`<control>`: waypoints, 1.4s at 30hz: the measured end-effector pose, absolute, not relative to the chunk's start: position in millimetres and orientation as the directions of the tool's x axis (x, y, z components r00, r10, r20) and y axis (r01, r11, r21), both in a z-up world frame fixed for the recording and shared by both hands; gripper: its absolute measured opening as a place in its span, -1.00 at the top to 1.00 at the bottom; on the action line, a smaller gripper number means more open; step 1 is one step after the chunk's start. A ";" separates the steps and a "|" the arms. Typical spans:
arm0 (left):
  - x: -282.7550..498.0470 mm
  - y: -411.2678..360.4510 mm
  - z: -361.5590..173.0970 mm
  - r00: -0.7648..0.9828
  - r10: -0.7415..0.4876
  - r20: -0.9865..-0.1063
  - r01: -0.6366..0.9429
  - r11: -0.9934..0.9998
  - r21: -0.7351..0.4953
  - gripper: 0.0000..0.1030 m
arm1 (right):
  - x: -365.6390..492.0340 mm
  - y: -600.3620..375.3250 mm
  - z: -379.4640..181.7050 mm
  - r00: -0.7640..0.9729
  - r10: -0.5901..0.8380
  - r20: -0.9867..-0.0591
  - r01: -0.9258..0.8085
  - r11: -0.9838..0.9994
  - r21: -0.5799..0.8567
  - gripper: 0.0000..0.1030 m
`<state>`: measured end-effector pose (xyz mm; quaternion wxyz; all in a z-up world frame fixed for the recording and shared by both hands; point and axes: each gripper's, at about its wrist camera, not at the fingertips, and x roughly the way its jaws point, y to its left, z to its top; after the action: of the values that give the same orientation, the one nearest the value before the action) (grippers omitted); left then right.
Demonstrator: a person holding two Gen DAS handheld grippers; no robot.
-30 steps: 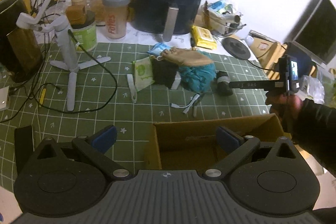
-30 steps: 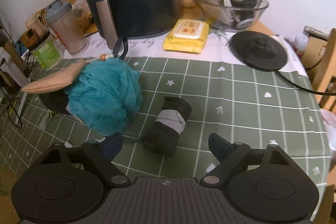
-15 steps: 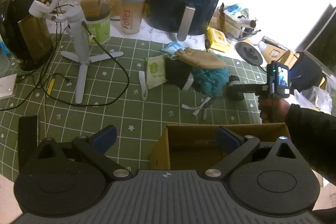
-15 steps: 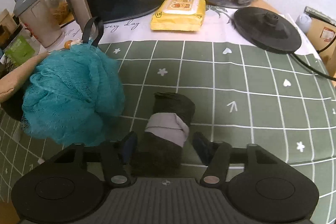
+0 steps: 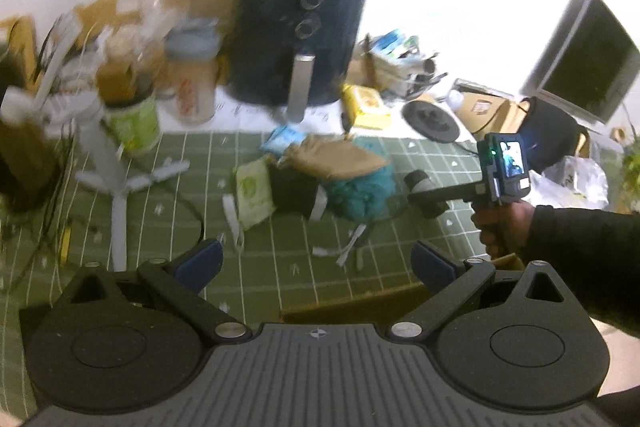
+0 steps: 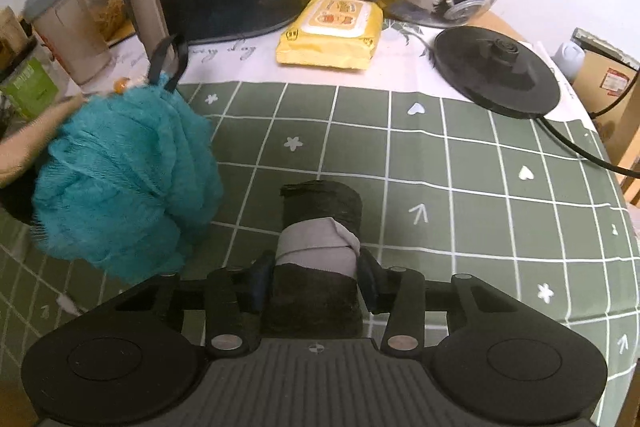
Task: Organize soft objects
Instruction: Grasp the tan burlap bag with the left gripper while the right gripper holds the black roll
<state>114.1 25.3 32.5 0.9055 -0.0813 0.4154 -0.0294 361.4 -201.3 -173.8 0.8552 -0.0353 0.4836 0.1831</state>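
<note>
Rolled sock (image 6: pixel 320 251) between right gripper (image 6: pixel 316 279) fingers (image 6: pixel 262 277), outside cardboard box (image 5: pixel 360 303).

No lettering is legible; print on the yellow wipes pack (image 6: pixel 329 34) is too small.

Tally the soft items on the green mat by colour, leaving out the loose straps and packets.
Teal: 1, teal pouf
Tan: 1, tan pouch
Pale green: 1, pale green pouch
Black: 2, black cloth and black roll gripped in the right claw
Total: 5
</note>
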 end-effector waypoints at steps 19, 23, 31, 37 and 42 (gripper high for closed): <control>170.5 -3.4 20.7 0.669 -0.148 -0.729 0.241 0.970 0.024 -0.69 | 301.6 -244.2 -118.5 0.500 0.367 -0.784 -0.320 0.920 0.226 0.10; 181.6 -10.5 13.3 0.672 -0.135 -0.728 0.283 0.955 0.084 -0.69 | 285.8 -250.3 -112.2 0.512 0.367 -0.776 -0.322 0.920 0.223 0.10; 207.3 -25.4 -9.3 0.653 -0.091 -0.752 0.380 0.898 0.221 -0.56 | 252.3 -266.3 -109.7 0.517 0.379 -0.767 -0.284 0.922 0.264 0.10; 227.2 -34.3 -36.1 0.635 -0.066 -0.770 0.454 0.838 0.302 -0.25 | 231.5 -276.4 -106.5 0.526 0.380 -0.760 -0.240 0.924 0.296 0.10; 244.8 -41.1 -56.8 0.608 -0.065 -0.791 0.500 0.806 0.318 -0.04 | 218.6 -281.6 -103.9 0.535 0.371 -0.759 -0.217 0.928 0.301 0.10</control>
<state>244.8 -41.1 -56.8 0.8568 0.2646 0.4107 -0.1649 218.6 -281.6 -103.9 0.8718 0.0852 0.4519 0.1689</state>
